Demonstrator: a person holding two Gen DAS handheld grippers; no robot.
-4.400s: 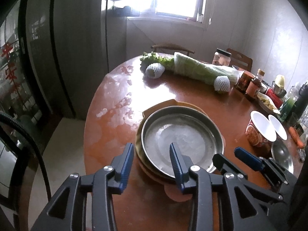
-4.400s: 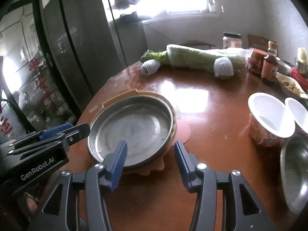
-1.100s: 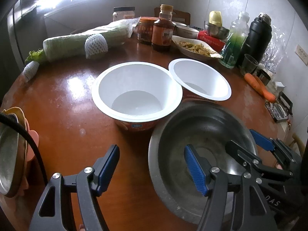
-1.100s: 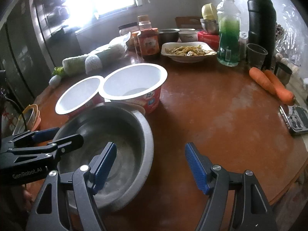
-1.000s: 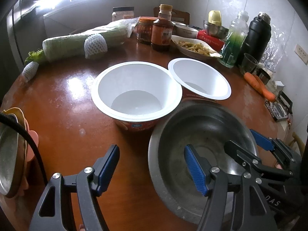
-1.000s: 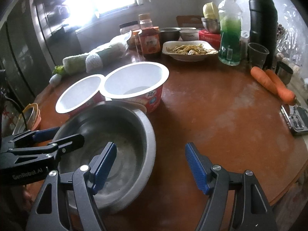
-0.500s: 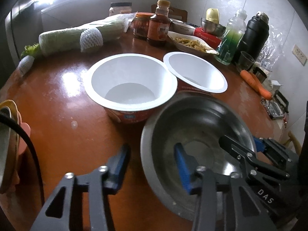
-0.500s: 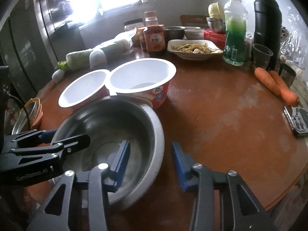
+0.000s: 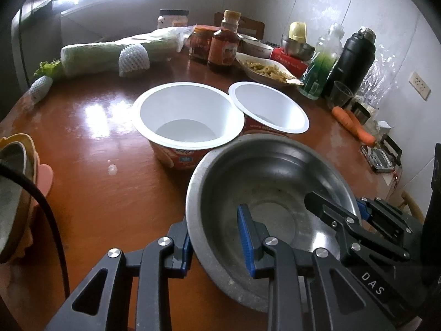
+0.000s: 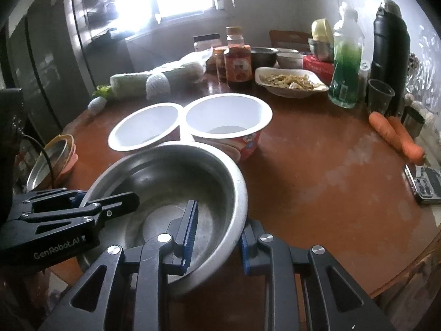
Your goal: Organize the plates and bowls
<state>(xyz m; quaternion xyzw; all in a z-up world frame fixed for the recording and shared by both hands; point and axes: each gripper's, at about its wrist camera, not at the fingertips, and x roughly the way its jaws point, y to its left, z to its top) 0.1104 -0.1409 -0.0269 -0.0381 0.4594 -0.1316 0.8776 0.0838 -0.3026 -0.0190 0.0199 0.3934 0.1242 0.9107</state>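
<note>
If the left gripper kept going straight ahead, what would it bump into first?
Probably the metal bowl itself: the left gripper has just closed on its near rim, one finger inside, one outside. Beyond the bowl stand the white cups, though depth is unclear.

Both wrist cameras look steeply down and forward from close above the wide dull steel bowl (image 9: pixel 264 182) (image 10: pixel 176 182). The left view sits over the bowl's left rim, the right view over its right rim. Both share the bowl, the two white paper tubs (image 9: pixel 190 115) (image 10: pixel 228 115) behind it, and the far clutter on the round brown surface (image 9: pixel 91 171) (image 10: pixel 317 160).
</note>
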